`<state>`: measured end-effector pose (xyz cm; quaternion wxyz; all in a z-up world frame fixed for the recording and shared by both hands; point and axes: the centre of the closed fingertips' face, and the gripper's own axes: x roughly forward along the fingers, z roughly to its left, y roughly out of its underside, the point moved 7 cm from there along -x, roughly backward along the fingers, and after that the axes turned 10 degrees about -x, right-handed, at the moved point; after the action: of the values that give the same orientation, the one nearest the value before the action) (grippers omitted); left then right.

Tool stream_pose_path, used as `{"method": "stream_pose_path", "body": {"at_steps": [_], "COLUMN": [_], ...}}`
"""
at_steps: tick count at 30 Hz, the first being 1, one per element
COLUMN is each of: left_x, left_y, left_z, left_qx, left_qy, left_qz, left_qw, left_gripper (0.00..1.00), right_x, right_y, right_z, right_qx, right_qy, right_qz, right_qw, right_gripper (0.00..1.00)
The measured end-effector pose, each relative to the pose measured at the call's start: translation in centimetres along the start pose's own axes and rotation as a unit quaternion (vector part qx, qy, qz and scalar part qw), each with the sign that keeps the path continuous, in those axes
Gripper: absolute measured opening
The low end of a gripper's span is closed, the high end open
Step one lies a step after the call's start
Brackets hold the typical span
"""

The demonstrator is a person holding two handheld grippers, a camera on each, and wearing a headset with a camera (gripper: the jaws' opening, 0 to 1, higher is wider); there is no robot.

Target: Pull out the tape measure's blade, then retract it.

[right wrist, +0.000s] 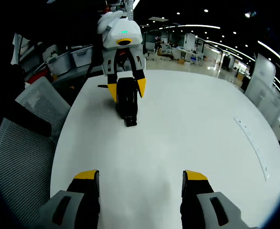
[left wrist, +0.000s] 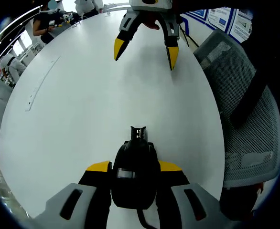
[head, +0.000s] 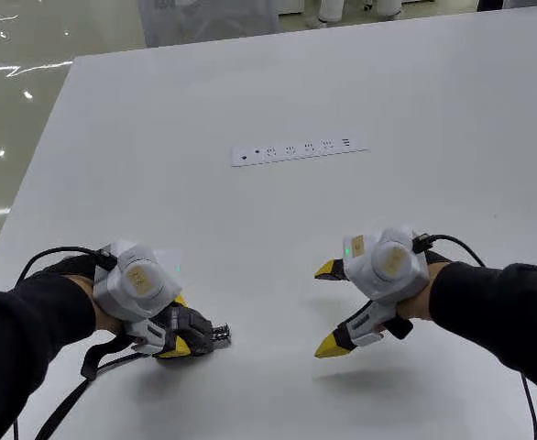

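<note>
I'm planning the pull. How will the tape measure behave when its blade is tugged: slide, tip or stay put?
Likely stays put: the left gripper clamps the tape measure, whose case looks rigid. Let go, it would probably slide; the table looks smooth. The hook is small, so the right gripper may slip off it.

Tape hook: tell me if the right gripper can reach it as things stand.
Probably yes. The left gripper is shut on the tape measure, its hook pointing at the right gripper, whose jaws stand open. Bare table lies between them, nothing in the way.
</note>
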<state>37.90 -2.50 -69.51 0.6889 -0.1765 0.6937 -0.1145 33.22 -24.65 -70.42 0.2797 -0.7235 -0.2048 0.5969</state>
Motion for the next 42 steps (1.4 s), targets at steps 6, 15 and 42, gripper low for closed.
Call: {"method": "stream_pose_path", "body": {"at_steps": [6,15,42], "left_x": [0.0,0.0,0.3], "left_y": [0.0,0.1,0.3], "left_z": [0.0,0.0,0.2], "left_qx": [-0.003,-0.007,-0.02], "left_qy": [0.004,0.009,0.024], "left_qz": [-0.005,-0.015,-0.028], "left_qw": [1.0,0.9998,0.9991], "left_gripper": [0.3,0.31,0.32], "right_x": [1.2,2.6,9.3], "right_y": [-1.4,-3.0,-6.5], "right_z": [-0.3,-0.8,-0.2], "right_qx": [-0.006,-0.009,-0.03], "right_qy": [-0.005,-0.008,-0.047], "right_qz": [-0.006,-0.011,-0.026], "right_qw": [1.0,0.9999,0.9981], "right_gripper": [0.62,0.59,0.32]}}
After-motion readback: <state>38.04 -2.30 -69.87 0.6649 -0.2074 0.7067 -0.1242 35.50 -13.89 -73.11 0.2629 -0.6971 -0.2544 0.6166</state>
